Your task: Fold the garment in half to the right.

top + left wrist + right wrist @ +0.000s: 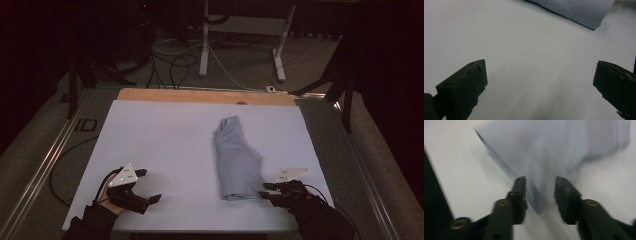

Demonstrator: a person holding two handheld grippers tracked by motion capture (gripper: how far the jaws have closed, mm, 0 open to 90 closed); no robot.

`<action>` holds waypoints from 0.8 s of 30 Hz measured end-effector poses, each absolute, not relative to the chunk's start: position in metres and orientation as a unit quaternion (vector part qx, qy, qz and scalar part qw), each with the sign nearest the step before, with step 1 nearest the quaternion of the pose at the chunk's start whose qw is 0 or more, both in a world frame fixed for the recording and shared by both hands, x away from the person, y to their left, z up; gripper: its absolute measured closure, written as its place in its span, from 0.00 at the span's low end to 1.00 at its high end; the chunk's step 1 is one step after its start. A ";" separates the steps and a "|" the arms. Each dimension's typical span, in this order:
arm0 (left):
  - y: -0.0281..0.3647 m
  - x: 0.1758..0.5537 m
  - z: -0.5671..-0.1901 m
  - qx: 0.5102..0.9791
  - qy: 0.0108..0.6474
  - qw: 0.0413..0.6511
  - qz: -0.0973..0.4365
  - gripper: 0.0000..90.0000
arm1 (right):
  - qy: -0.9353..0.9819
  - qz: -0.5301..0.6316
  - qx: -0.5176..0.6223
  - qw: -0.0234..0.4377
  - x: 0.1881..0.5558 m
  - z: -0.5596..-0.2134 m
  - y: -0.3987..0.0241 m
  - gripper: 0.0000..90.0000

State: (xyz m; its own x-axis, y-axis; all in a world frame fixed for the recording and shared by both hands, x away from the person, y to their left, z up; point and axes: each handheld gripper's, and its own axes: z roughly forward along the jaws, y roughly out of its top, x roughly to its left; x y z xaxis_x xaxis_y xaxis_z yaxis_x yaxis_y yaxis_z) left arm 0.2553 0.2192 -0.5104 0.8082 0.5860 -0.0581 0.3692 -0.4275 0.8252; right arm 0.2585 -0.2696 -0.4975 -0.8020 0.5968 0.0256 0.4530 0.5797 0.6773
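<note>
High view shows a folded grey cloth (237,160) lying right of centre on the white surface (165,145), the right tongs (267,191) part-open around its near corner, the left tongs (147,186) wide and empty, so any further folding seems undone.

The folded cloth (237,159) is pale blue-grey with a fine ribbed weave, and it lies on a white sheet (165,145). The table edge (200,95) is light brown wood. Both grippers are black, the left gripper (145,186) and the right gripper (266,191), each with a grey plate on top.
</note>
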 end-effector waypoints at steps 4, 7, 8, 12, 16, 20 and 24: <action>0.219 0.256 -0.511 0.837 0.284 0.452 0.119 0.01 | 0.871 0.389 0.281 0.108 0.263 -0.471 -0.259 0.76; 0.219 0.256 -0.511 0.838 0.283 0.451 0.118 0.01 | 0.869 0.398 0.268 0.118 0.273 -0.458 -0.245 0.92; 0.219 0.256 -0.511 0.837 0.284 0.453 0.117 0.01 | 0.872 0.401 0.257 0.117 0.276 -0.455 -0.239 0.98; 0.219 0.256 -0.511 0.838 0.282 0.452 0.118 0.01 | 0.879 0.406 0.228 0.103 0.290 -0.456 -0.216 1.00; 0.221 0.256 -0.510 0.834 0.285 0.458 0.118 0.01 | 0.891 0.390 0.216 0.085 0.298 -0.472 -0.201 1.00; 0.222 0.256 -0.510 0.832 0.285 0.460 0.118 0.01 | 0.900 0.373 0.213 0.068 0.298 -0.488 -0.197 1.00; 0.221 0.256 -0.510 0.833 0.285 0.460 0.118 0.01 | 0.909 0.359 0.205 0.058 0.296 -0.500 -0.194 1.00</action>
State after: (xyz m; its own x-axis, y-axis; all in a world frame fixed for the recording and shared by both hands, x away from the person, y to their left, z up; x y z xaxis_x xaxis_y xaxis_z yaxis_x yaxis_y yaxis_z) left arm 0.2562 0.2214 -0.5099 0.8100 0.5827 -0.0660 0.3658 -0.4141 0.8335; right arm 0.2964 -0.1945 -0.4999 -0.9093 0.4141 0.0413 0.3307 0.6587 0.6758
